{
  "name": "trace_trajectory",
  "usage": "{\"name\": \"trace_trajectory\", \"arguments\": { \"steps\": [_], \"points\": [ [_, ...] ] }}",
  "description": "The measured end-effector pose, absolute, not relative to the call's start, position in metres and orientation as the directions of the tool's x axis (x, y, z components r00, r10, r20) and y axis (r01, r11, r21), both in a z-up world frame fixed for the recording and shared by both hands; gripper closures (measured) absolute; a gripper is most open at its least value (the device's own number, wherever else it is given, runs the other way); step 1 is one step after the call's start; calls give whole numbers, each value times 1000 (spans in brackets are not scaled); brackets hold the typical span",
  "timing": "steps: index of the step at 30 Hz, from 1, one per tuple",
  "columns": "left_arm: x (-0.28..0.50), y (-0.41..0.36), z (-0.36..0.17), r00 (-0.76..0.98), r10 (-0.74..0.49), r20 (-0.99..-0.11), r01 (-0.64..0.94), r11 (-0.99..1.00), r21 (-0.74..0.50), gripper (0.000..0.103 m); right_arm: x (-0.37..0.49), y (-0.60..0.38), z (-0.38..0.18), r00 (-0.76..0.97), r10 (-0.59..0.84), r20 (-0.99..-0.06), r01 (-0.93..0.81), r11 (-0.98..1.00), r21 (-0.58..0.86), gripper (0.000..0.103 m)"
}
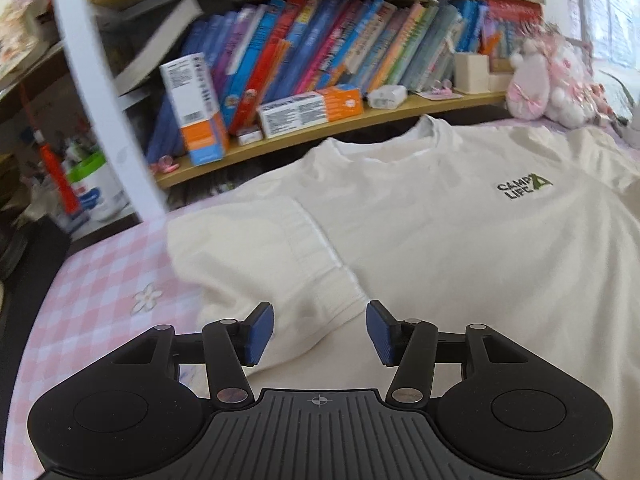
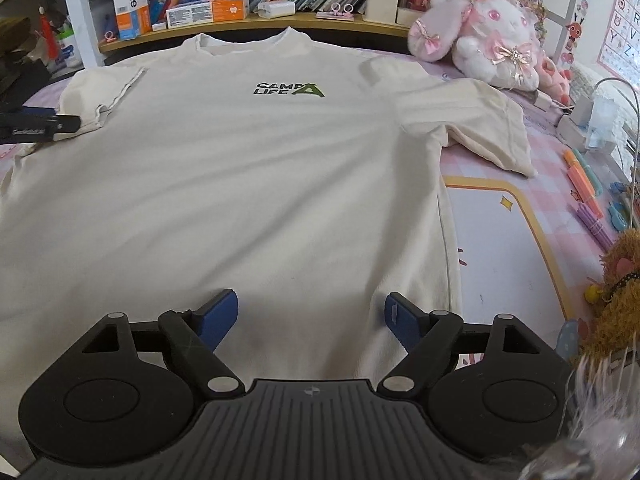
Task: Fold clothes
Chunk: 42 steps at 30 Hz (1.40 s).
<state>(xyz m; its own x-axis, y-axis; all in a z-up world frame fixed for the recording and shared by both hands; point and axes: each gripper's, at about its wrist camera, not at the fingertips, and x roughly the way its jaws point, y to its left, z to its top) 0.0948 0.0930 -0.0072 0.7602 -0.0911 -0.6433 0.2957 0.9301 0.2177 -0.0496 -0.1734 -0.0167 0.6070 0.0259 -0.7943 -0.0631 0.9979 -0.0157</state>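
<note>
- Left gripper [image 1: 320, 332]: jaws partly open, nothing between the pads. In its own view it hangs over the folded-in left sleeve [image 1: 256, 256], which lies toward 11 o'clock of it; judged placed to take the sleeve or the side edge for the next fold. From the right wrist view only its black tip [image 2: 40, 126] shows, at 9 o'clock, just beside that sleeve.
- T-shirt [image 2: 224, 184]: cream, spread face up on the pink checked cloth [image 1: 100, 280], collar at 12 o'clock toward the bookshelf [image 1: 340, 128], logo [image 2: 290, 89] upright. Laid flat, presumably so the sides can be folded inward evenly. Folding appears barely begun.
- Right gripper [image 2: 312, 320]: jaws wide open, holding nothing, poised over the lower body near the right side seam, likely to pinch fabric there.
- Right sleeve [image 2: 484, 128]: spread out toward 2 o'clock, not yet folded in.
- Plush toy [image 2: 492, 36]: at 1 o'clock, near the shoulder, apart from it.
- Obscured: the hem lies beneath both gripper bodies; whether the fingertips touch fabric cannot be told. The left view is blurred at the shelf.
</note>
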Motion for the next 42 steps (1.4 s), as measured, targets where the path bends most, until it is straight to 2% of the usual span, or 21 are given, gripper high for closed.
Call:
{"name": "trace_trajectory", "arguments": {
  "steps": [3, 6, 8, 9, 10, 12, 14, 16, 17, 19, 20, 21, 23, 24, 25, 27, 30, 34, 37, 41, 42],
  "points": [
    [103, 79, -17, 741, -70, -668, 341, 896, 284, 52, -49, -173, -17, 604, 21, -797, -56, 998, -16, 24],
    [111, 81, -22, 750, 2, -662, 278, 907, 317, 57, -48, -173, -16, 598, 19, -801, -51, 999, -14, 24],
    [115, 91, -21, 738, 14, -675, 236, 931, 277, 75, -48, -173, -16, 596, 18, -803, -49, 999, -14, 24],
    [118, 97, -21, 729, 15, -685, 218, 943, 252, 89, -47, -174, -16, 595, 19, -804, -47, 999, -12, 24],
    [120, 105, -21, 720, 8, -693, 200, 955, 220, 93, -47, -174, -16, 593, 19, -805, -46, 999, -10, 23],
    [123, 127, -14, 714, -48, -698, 173, 979, 110, 96, -46, -174, -16, 590, 21, -807, -45, 999, -8, 23],
    [120, 168, 9, 764, -105, -636, 81, 994, -67, 97, -45, -174, -16, 587, 23, -809, -50, 999, -7, 22],
    [113, 224, 32, 837, -83, -542, -73, 963, -261, 97, -44, -174, -17, 585, 26, -811, -55, 998, -7, 21],
    [108, 255, 38, 860, -34, -510, -167, 925, -343, 97, -44, -174, -17, 585, 28, -811, -56, 998, -6, 21],
    [100, 309, 32, 846, 22, -532, -300, 846, -442, 96, -44, -175, -17, 585, 31, -810, -60, 998, -5, 21],
    [98, 328, 21, 815, 30, -579, -349, 823, -448, 94, -44, -175, -17, 586, 33, -810, -61, 998, -4, 20],
    [97, 345, 9, 776, 34, -630, -395, 805, -443, 90, -44, -175, -17, 587, 36, -809, -64, 998, -2, 20],
    [94, 362, -11, 667, 71, -742, -501, 780, -376, 90, -43, -174, -17, 588, 44, -808, -76, 997, -1, 20],
    [89, 364, -13, 653, 83, -753, -512, 781, -358, 87, -42, -175, -18, 587, 47, -808, -81, 997, -1, 19],
    [83, 365, -14, 649, 95, -755, -516, 784, -345, 72, -42, -174, -18, 587, 49, -808, -86, 996, -2, 19],
    [75, 359, -8, 676, 140, -723, -491, 817, -301, 52, -40, -172, -17, 586, 53, -808, -95, 995, -4, 19],
    [73, 342, 6, 714, 188, -674, -426, 881, -206, 50, -39, -171, -17, 584, 56, -809, -102, 995, -4, 19],
    [89, 307, 21, 759, 169, -628, -289, 953, -93, 50, -40, -171, -18, 585, 58, -809, -103, 995, -3, 19],
    [108, 281, 21, 769, 128, -626, -181, 983, -22, 51, -40, -172, -18, 585, 58, -809, -103, 995, -4, 19],
    [140, 259, 14, 752, 95, -652, -123, 992, 3, 52, -40, -171, -18, 584, 52, -810, -97, 995, -6, 19],
    [147, 255, 11, 746, 92, -660, -116, 993, 8, 56, -40, -170, -18, 583, 51, -811, -96, 995, -7, 19]
  ]
}}
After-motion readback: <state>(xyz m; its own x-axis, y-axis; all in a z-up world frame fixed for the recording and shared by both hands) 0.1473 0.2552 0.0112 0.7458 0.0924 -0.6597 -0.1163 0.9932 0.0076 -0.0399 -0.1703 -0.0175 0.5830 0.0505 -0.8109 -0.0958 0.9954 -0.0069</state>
